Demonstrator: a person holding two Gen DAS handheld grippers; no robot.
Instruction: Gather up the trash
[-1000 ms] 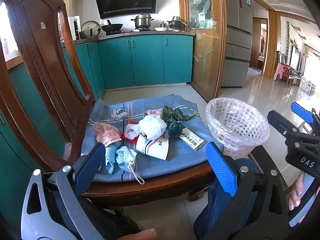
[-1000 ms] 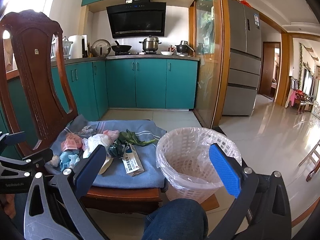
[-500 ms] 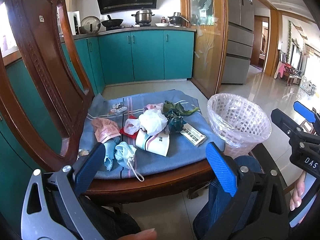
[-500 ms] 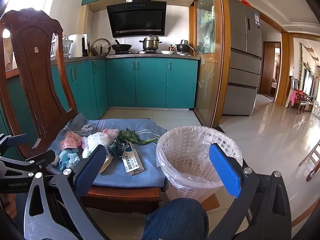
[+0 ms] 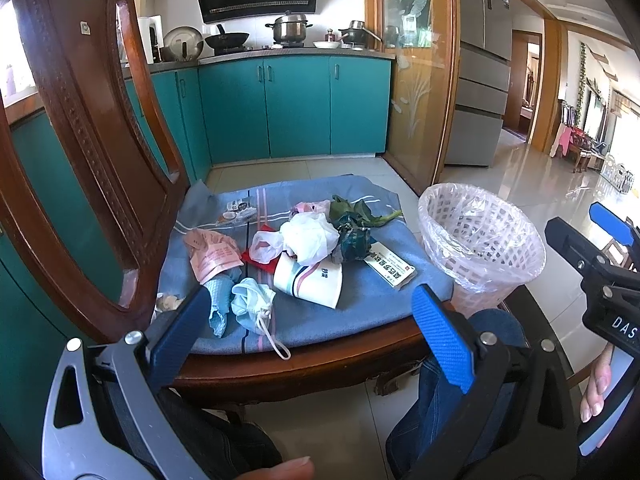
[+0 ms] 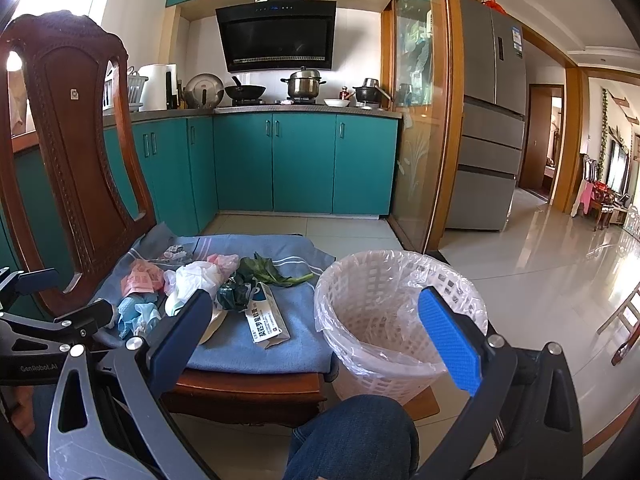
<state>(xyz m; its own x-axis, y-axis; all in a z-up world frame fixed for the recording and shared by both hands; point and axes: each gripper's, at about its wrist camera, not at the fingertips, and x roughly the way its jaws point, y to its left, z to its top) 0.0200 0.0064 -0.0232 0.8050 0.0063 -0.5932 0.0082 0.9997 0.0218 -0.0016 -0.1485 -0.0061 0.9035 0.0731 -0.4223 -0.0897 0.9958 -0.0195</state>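
Crumpled trash [image 5: 304, 248] is lying heaped on a soft blue cloth [image 5: 360, 300] covering a carved wooden chair [image 5: 92, 128]: thin white plastic, pink paper, wilted green leaves, a flat cardboard box [image 6: 267, 320]. A white lattice bin [image 6: 400, 320] lined with clear film is standing just beside. Both the left claw [image 5: 306, 328] and right claw [image 6: 320, 338] are hovering spread wide, empty, near the heap
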